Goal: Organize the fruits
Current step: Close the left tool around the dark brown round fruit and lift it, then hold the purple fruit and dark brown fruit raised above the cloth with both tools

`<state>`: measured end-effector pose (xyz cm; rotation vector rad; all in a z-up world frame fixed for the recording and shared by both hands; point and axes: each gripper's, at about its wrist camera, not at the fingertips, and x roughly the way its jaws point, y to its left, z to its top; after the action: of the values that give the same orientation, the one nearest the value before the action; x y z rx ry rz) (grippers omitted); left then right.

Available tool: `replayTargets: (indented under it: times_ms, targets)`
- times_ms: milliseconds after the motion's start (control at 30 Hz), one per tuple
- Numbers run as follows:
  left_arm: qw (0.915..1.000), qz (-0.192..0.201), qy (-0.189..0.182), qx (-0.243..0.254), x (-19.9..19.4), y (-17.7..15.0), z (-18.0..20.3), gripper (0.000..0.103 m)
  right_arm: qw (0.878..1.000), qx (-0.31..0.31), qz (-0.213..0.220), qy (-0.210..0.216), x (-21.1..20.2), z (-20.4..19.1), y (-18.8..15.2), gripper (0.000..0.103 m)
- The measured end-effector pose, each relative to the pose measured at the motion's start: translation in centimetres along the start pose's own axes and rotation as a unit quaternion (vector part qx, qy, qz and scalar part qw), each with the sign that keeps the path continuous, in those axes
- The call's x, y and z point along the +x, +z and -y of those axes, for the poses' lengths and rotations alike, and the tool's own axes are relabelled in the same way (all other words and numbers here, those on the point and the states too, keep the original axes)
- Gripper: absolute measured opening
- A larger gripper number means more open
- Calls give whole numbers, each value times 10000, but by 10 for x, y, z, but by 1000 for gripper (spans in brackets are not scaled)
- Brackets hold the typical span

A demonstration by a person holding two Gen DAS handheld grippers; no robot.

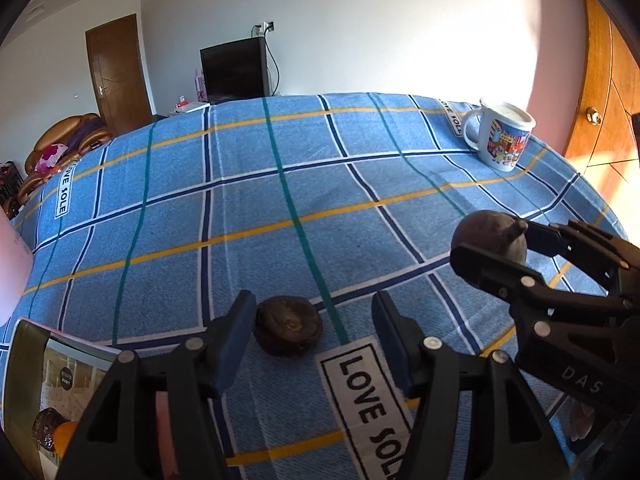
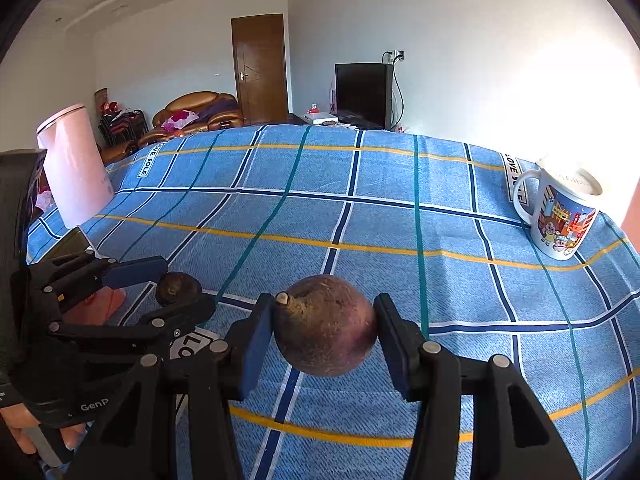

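Observation:
A dark brown round fruit (image 1: 288, 325) lies on the blue checked cloth (image 1: 256, 184) between the open fingers of my left gripper (image 1: 314, 340); it is not gripped. It also shows in the right wrist view (image 2: 178, 287), with the left gripper (image 2: 170, 286) around it. My right gripper (image 2: 323, 332) is shut on a purple-brown round fruit with a stem (image 2: 326, 326) and holds it above the cloth. In the left wrist view the right gripper (image 1: 494, 246) and its fruit (image 1: 490, 238) are at the right.
A cartoon-printed white mug (image 1: 500, 136) stands at the far right (image 2: 560, 216). A pink cylinder container (image 2: 74, 164) stands at the left edge. A printed box showing fruit (image 1: 52, 392) lies near left. A TV, door and sofa are beyond the table.

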<state>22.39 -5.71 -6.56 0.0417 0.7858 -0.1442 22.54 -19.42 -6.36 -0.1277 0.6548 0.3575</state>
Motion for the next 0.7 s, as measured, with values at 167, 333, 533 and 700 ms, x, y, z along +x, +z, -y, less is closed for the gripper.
replayTargets:
  times_ms: [167,333,533,700]
  targets:
    - [9994,-310,54,-176,12,-1,-10,61,10000,13,8,14,0,0,0,53]
    - [9983,-522,10,-277,19,-4,-15,41,10000,38,-13,29,1,1,0,53]
    - [9994,-343,3,-76,11,-5,-8,40,9999,40,87,71,-3,1,-1,53]
    - [9999,7,141,-10,-2,-4,-7,40,9997,24,202,143,-8,1,-2,53]
